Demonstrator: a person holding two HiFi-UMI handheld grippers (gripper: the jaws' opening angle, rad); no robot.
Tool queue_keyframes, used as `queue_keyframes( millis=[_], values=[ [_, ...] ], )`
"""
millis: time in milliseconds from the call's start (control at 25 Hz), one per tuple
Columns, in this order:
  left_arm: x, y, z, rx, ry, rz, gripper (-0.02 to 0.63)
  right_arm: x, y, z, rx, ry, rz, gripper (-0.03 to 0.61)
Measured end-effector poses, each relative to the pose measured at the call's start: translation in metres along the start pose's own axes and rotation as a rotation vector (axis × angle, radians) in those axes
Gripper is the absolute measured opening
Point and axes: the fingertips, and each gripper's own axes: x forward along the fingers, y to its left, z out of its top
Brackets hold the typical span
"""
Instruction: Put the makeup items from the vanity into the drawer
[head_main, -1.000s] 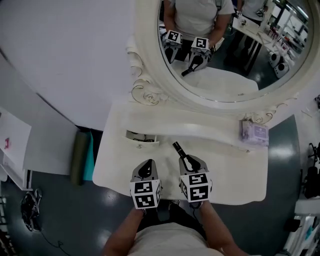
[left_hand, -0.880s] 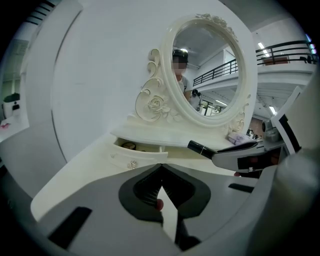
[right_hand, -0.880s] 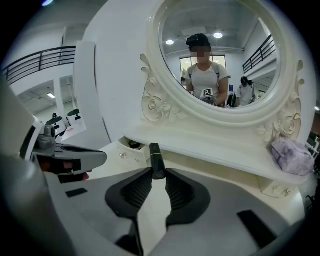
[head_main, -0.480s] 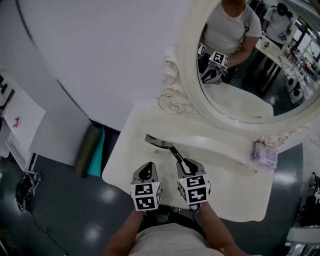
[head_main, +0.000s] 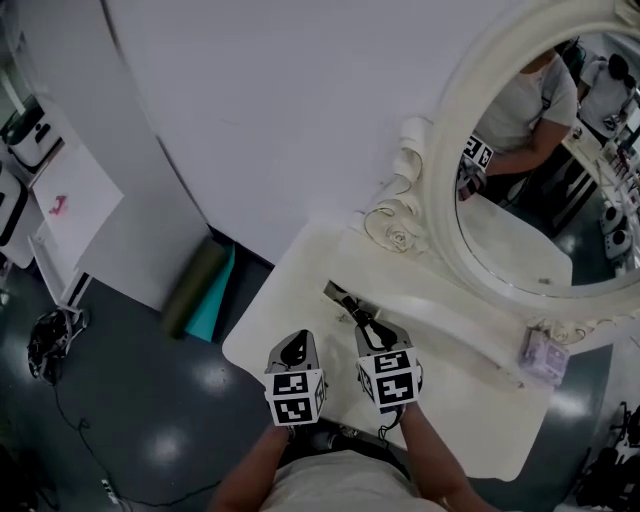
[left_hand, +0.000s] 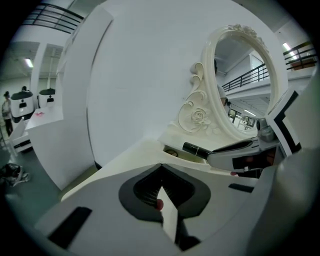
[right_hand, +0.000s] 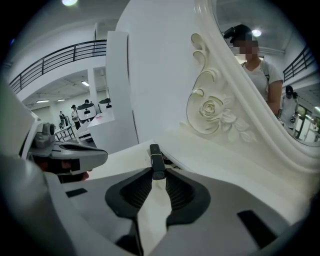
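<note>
Cream vanity top (head_main: 470, 400) under ornate oval mirror (head_main: 540, 210), glossy grey floor (head_main: 150, 400) around. Toward front-left corner: right gripper (right_hand: 159, 174) clamped on black tube (right_hand: 155, 156); left gripper (left_hand: 161, 165) pinched together, empty.

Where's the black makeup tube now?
The black makeup tube is mid-frame in the head view, clamped by the right gripper over the vanity, just short of the open drawer.
</note>
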Motion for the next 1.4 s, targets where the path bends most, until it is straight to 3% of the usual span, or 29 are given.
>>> queue_keyframes(
  millis=[640,1400],
  values=[
    [0.002,0.039,-0.012,-0.077,0.032,0.087,0.008,0.039,0.007,0.015,-0.055,0.046,0.044,0.098],
    [0.006,0.044,-0.021,-0.094,0.054,0.087,0.008,0.051,0.009,0.009,-0.033,0.079,0.056,0.104]
  ],
)
